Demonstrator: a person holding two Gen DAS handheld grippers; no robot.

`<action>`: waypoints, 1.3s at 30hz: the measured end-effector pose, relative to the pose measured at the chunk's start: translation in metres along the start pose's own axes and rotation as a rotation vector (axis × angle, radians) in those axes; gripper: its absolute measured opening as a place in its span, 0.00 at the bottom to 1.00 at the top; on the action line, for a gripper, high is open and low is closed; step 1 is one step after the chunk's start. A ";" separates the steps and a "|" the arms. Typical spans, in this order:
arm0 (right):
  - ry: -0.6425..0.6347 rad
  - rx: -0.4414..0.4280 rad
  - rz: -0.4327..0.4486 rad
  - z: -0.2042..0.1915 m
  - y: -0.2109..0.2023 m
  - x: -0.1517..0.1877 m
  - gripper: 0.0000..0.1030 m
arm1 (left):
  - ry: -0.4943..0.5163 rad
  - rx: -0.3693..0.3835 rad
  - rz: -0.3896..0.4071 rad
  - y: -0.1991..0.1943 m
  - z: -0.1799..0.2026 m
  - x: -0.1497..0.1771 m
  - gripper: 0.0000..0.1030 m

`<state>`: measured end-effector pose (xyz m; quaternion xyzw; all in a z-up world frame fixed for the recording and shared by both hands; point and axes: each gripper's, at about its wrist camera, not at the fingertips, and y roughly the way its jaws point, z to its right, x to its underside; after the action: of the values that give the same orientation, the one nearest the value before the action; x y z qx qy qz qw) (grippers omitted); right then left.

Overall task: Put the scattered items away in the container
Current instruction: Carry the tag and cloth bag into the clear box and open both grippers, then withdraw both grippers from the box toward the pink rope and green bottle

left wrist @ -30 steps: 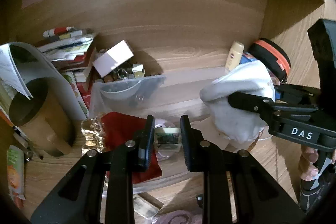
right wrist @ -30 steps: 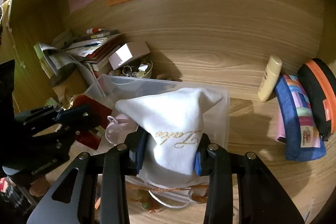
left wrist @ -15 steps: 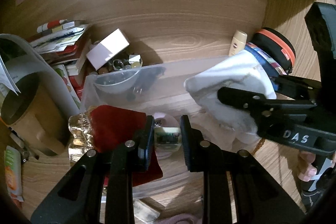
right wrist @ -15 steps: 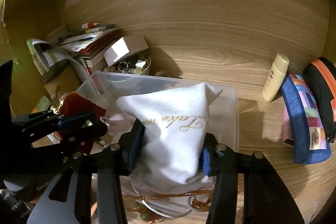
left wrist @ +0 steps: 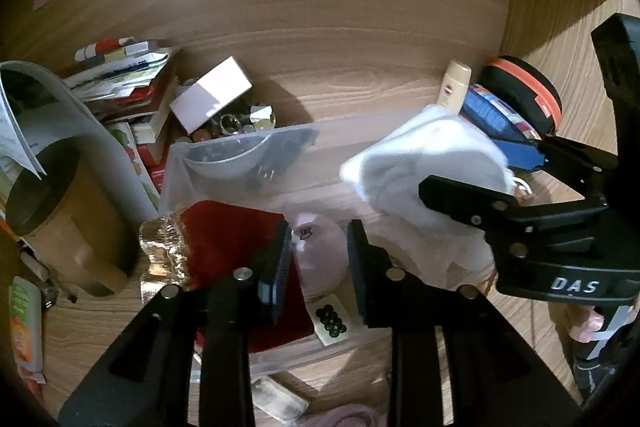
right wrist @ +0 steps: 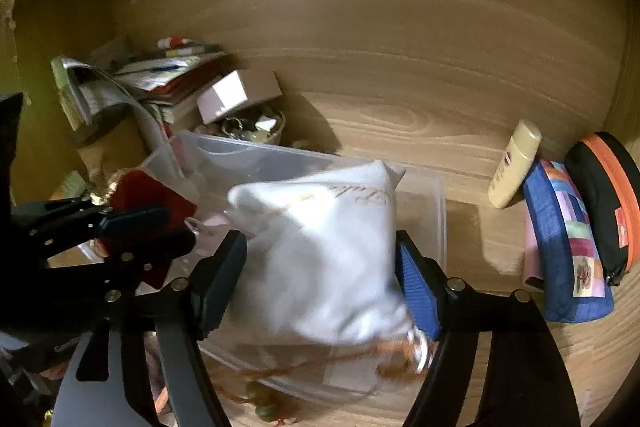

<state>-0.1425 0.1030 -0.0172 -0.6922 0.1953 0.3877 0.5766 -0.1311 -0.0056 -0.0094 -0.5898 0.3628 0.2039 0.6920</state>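
A clear plastic container (left wrist: 224, 147) (right wrist: 424, 195) sits on the wooden desk. A white drawstring pouch (right wrist: 320, 247) (left wrist: 424, 167) with gold lettering lies between the wide-open fingers of my right gripper (right wrist: 320, 275), over the container's right part; it looks blurred. My left gripper (left wrist: 318, 267) is open and empty above a pale pink round case (left wrist: 320, 247) in the container. A red velvet pouch (left wrist: 224, 239) with a gold frill lies over the left rim. A small card of dark beads (left wrist: 330, 319) lies in the container below the case.
A cardboard cup (left wrist: 60, 223) and a stack of papers and books (left wrist: 120, 79) stand at the left. A bowl of trinkets (left wrist: 236, 123) with a white box (left wrist: 212, 95) sits behind the container. A lotion bottle (right wrist: 514, 169), a patchwork pouch (right wrist: 568, 247) and a black-orange case (right wrist: 608, 199) stand at the right.
My right gripper has opened from around the white pouch, which has sunk towards the container. My left gripper let go of a small item and opened a little above the pink case.
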 end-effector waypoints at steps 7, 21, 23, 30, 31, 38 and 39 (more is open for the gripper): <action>-0.029 0.025 0.030 -0.004 -0.018 -0.001 0.80 | 0.009 -0.013 0.034 -0.014 0.003 -0.003 0.42; -0.011 0.046 0.028 -0.003 -0.051 0.020 0.81 | 0.004 -0.068 0.093 -0.064 -0.006 0.006 0.70; -0.005 0.046 0.024 -0.003 -0.055 0.024 0.81 | 0.002 -0.061 0.081 -0.068 -0.010 0.012 0.70; 0.010 0.037 -0.015 -0.008 -0.064 0.045 0.81 | -0.042 -0.065 0.000 -0.071 -0.023 0.042 0.70; 0.011 0.037 -0.020 -0.009 -0.066 0.049 0.81 | -0.049 -0.063 -0.008 -0.072 -0.024 0.045 0.70; -0.015 0.024 -0.049 -0.023 -0.078 0.082 0.81 | -0.047 -0.033 -0.060 -0.077 -0.008 0.081 0.70; -0.021 0.021 -0.053 -0.026 -0.080 0.087 0.81 | -0.047 -0.020 -0.072 -0.078 -0.004 0.087 0.70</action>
<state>-0.0228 0.1146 -0.0306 -0.6870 0.1747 0.3775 0.5959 -0.0200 -0.0392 -0.0224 -0.6043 0.3228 0.1963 0.7015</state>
